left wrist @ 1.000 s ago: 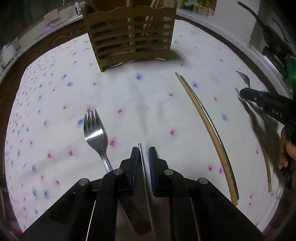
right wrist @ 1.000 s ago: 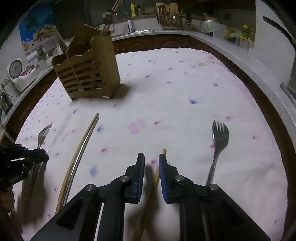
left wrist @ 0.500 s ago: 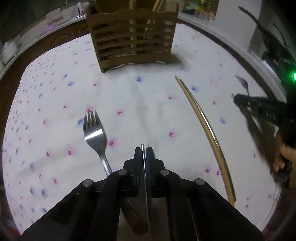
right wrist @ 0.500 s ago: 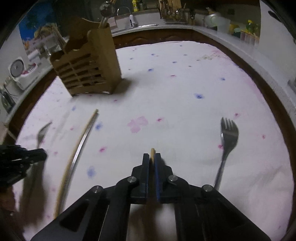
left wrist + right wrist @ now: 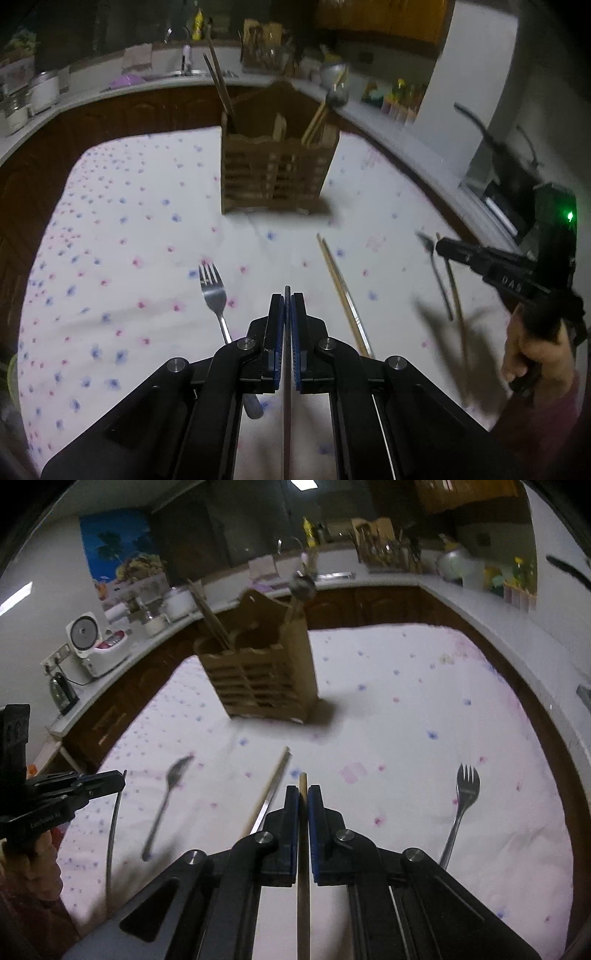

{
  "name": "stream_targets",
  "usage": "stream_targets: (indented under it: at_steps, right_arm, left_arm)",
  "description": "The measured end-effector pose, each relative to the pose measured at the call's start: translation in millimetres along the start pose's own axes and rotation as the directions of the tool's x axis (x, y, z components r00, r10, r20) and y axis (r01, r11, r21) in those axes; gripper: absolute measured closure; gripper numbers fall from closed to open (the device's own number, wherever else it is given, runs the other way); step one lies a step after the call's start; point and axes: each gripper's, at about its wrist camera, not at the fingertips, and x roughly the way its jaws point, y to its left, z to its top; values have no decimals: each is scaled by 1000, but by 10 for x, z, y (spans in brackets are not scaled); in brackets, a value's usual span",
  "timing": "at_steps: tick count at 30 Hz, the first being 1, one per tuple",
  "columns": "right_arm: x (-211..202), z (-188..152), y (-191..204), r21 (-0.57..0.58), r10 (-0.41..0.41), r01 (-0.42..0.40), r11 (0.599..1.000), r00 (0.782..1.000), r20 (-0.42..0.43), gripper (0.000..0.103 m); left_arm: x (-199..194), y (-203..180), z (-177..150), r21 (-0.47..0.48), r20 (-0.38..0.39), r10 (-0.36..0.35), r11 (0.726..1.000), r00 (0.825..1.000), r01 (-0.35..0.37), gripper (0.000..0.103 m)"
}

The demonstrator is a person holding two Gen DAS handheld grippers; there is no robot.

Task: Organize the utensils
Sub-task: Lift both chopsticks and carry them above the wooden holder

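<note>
Floral cloth point(image 5: 155, 229): left hand-held gripper point(image 5: 287, 299) clamps metal chopstick point(image 5: 286, 406); right hand-held gripper point(image 5: 303, 792) clamps wooden chopstick point(image 5: 303, 893).

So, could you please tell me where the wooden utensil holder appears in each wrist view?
Left wrist view: the wooden utensil holder stands upper centre, on the floral cloth.
Right wrist view: the holder stands upper centre-left, turned corner-on.
Shared landmark: the chopstick pair lying on the cloth before it.

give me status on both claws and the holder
Left claw shut on metal chopstick; right claw shut on wooden chopstick. Holder ahead, path clear.
</note>
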Motion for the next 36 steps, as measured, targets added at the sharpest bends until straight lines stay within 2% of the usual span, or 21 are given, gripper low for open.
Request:
stream_targets:
  at_steps: [9,18,36]
  right_arm:
    - [-308,89,207,-38,24,-21,999,997,73,98]
    - [-649,179,342,-67,33,-22,998,986,164,98]
    - [-816,303,443,-92,43,-22,995,970,239,98]
  left_arm:
    - [-532,-52,42,-1,109,-3,1000,994,3,100]
    - [-874,-21,19,-30,194,-5,999,981,11,100]
    - [-1065,-5,75,-37,267,1,999,964,9,101]
